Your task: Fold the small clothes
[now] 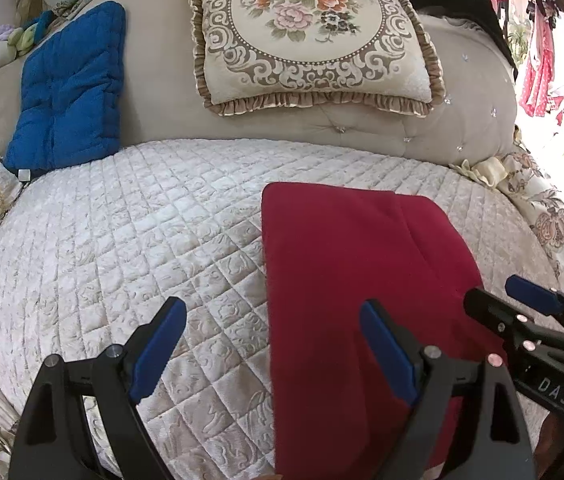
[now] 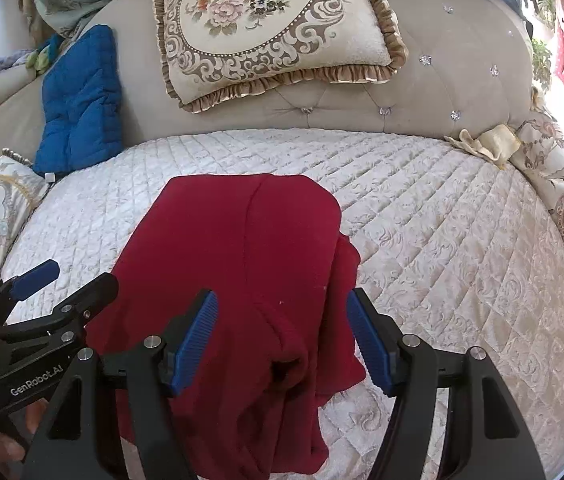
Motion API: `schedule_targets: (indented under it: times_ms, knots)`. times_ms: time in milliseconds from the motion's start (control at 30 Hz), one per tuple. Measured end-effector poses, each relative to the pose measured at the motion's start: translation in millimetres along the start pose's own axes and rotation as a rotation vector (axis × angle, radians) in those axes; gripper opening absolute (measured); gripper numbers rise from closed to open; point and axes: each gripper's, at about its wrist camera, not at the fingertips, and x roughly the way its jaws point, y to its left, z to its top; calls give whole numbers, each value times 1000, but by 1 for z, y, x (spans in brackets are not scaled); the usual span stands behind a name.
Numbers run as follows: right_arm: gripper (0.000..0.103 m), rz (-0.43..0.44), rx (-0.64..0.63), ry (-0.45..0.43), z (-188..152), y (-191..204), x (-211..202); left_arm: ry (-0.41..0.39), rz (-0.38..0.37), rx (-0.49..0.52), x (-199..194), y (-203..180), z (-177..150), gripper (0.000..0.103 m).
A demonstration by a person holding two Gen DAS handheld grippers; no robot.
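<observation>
One red garment (image 2: 242,280) is spread on the quilted sofa seat (image 1: 142,240); two claws, left claw (image 1: 270,340) and right claw (image 2: 282,332), are held open, empty, above it.

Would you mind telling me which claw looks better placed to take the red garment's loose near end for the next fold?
Right, probably. The right claw is open directly over the red garment and its bunched near end. The left claw straddles the garment's left edge, half over the quilted cover.

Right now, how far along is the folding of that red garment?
Partly done: the red garment lies folded lengthwise into a narrow strip on the quilted cover. Nothing is held; the left gripper and right gripper hover with jaws open. Its bunched near end remains unfolded.
</observation>
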Motion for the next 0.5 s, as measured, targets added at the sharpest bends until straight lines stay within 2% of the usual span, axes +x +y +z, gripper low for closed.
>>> schedule_targets:
  times_ms: [500]
  knots:
    - [48,-4,-14,6,1,2,5,-1,-14,3,3,2,0,91]
